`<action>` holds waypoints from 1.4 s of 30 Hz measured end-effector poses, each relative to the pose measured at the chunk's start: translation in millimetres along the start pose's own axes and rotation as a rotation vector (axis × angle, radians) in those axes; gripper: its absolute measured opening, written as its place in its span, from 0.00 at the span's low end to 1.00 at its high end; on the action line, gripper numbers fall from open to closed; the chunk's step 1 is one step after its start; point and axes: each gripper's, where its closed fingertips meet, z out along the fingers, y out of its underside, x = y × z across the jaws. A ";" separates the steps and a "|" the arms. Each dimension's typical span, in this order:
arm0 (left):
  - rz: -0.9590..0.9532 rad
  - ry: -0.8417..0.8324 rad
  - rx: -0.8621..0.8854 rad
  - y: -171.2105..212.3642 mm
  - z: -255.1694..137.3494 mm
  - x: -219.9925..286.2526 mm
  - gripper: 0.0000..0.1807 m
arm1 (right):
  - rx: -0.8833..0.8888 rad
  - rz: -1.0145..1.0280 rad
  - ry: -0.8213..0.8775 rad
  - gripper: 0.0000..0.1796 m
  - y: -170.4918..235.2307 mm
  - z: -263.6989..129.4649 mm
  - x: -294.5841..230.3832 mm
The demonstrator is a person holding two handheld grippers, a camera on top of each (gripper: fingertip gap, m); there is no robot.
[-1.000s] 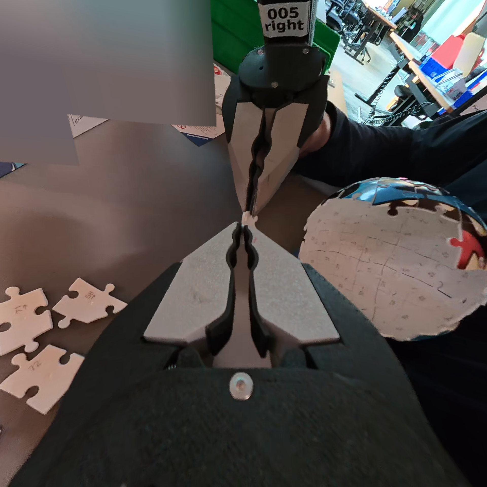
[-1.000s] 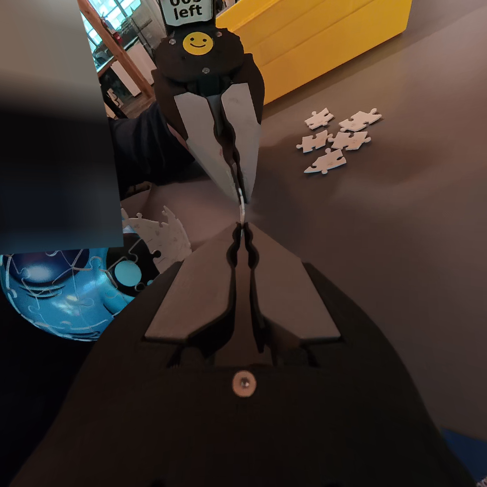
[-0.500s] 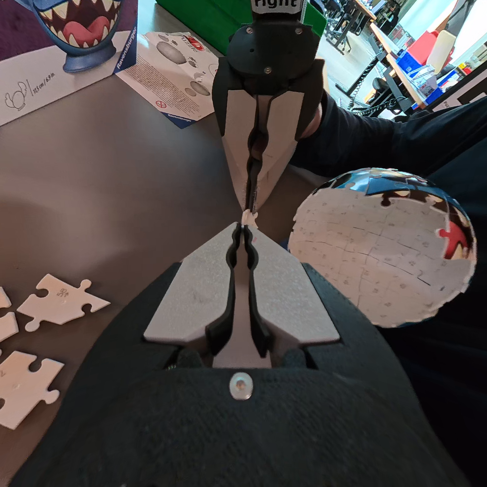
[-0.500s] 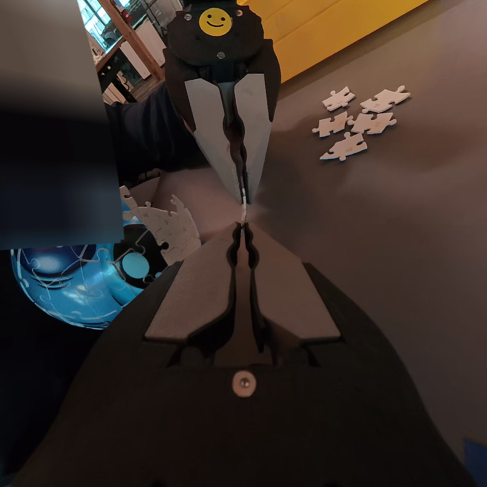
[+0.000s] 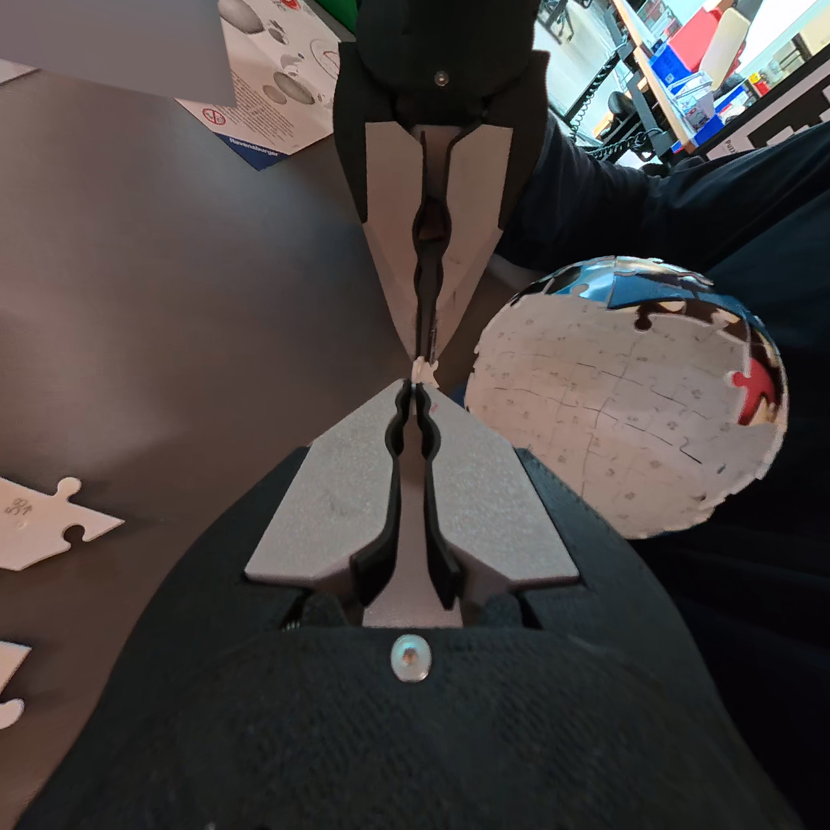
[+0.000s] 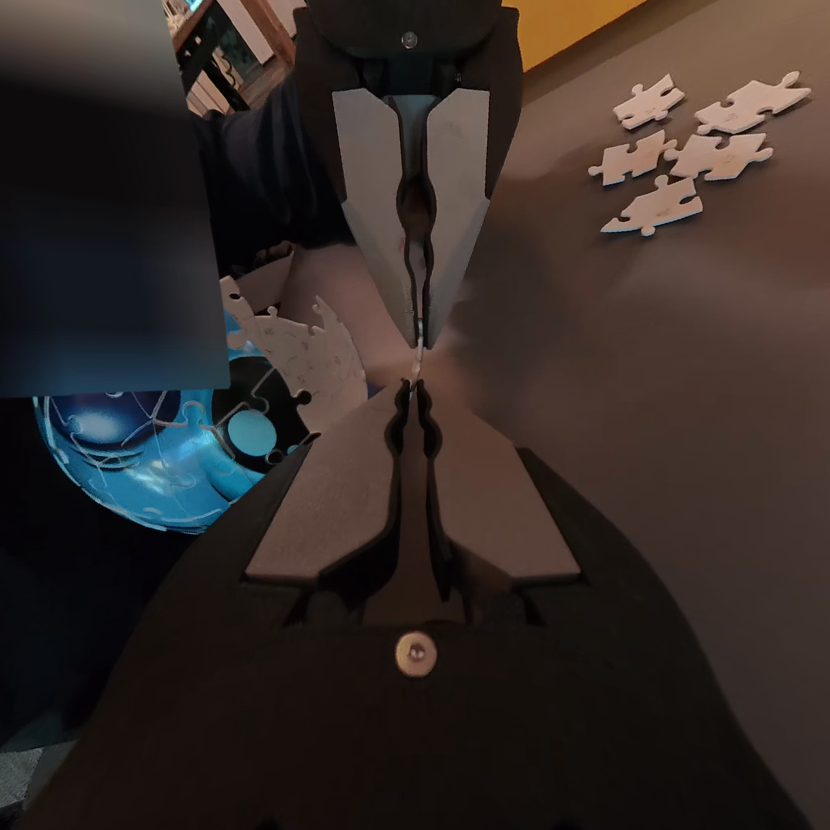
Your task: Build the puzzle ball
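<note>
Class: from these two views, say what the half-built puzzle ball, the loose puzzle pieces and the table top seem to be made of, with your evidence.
Half-built puzzle ball: probably rigid plastic; curved pieces, glossy printed outside with highlights, matte white inside.
Loose puzzle pieces: likely the same; matte white backs up, thin clean-cut edges.
Table top: smooth dark grey-brown sheet, perhaps laminate; soft sheen, no grain visible.

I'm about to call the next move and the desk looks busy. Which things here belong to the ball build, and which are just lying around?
For the job:
- small puzzle piece, pinched between left gripper and right gripper
- half-built puzzle ball
- loose white pieces on the dark table

Lying about:
- printed leaflet
- yellow bin
- office furniture behind
</note>
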 end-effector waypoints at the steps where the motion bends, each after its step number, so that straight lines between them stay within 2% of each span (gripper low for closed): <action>1: -0.005 0.003 0.001 -0.1 -0.1 -0.1 0.00 | -0.005 -0.003 0.005 0.00 0.4 0.3 0.0; 3: -0.019 0.022 0.016 -2.4 -1.8 1.2 0.00 | 0.005 0.000 0.003 0.00 -1.9 -0.5 -1.1; 6: -0.030 0.068 0.046 -8.3 -8.0 6.3 0.06 | 0.035 0.005 -0.029 0.00 -7.6 -2.9 -7.2; 9: 0.020 0.029 0.070 -14.1 -18.5 2.6 0.09 | 0.028 0.004 -0.030 0.00 -7.3 -3.7 -8.9; 18: 0.032 -0.054 0.143 -26.7 -38.0 -10.6 0.05 | 0.008 0.017 -0.017 0.00 -4.1 -0.8 -7.2; 42: -0.021 -0.105 0.113 -17.8 -30.1 -28.8 0.05 | 0.011 0.057 -0.032 0.00 -4.4 -0.4 -9.6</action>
